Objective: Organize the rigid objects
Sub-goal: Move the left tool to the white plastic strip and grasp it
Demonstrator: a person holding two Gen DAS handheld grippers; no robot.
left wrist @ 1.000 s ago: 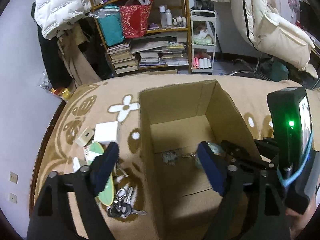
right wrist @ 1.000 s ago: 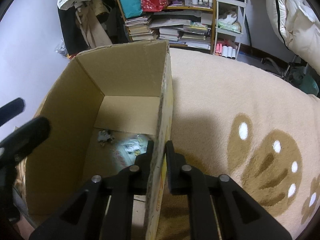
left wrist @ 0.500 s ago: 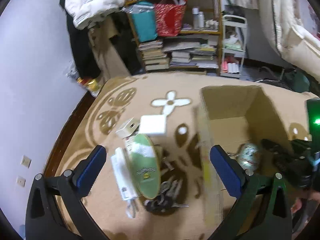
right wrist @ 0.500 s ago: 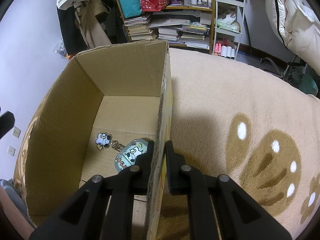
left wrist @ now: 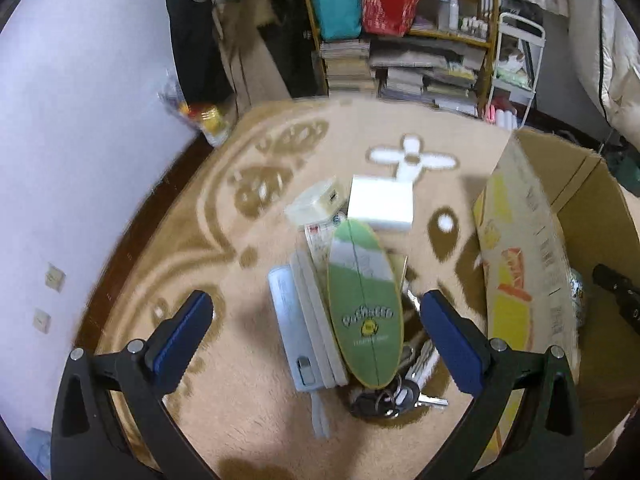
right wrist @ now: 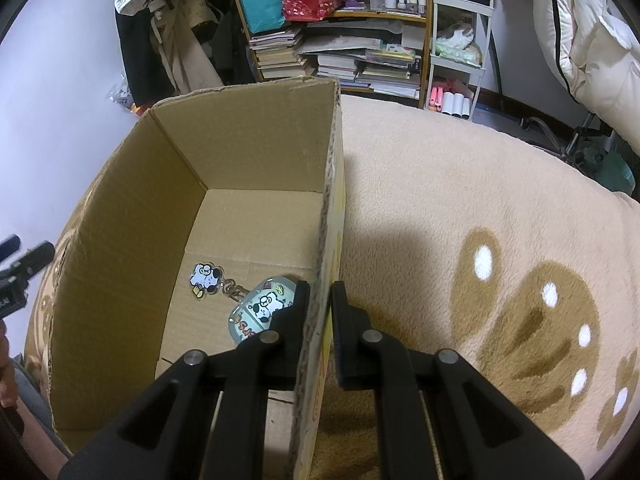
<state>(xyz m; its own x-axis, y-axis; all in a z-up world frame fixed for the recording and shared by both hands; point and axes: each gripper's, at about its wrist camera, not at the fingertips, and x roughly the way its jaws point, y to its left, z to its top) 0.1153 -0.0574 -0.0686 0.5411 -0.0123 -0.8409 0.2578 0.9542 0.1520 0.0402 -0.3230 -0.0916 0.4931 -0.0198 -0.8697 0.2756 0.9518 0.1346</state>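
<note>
Two tools are in view: the left tool [left wrist: 316, 318] hangs spread wide above a green oval board [left wrist: 364, 308], keys [left wrist: 394, 394] and white boxes [left wrist: 380, 202] on the rug [left wrist: 208, 360]. The right tool [right wrist: 319, 298] is clenched on the cardboard box [right wrist: 256, 140] wall; inside lies what looks like a keychain [right wrist: 236, 294].

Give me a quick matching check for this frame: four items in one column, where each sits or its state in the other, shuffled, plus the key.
Items:
1. green finger skateboard
2. dog keychain
3. right gripper
4. left gripper

Place or state:
A. on the cardboard box floor
B. clamped on the box wall
C. open, above the pile
D. on the rug, atop the pile

Pairs: 1-D, 2-A, 3-B, 4-C
</note>
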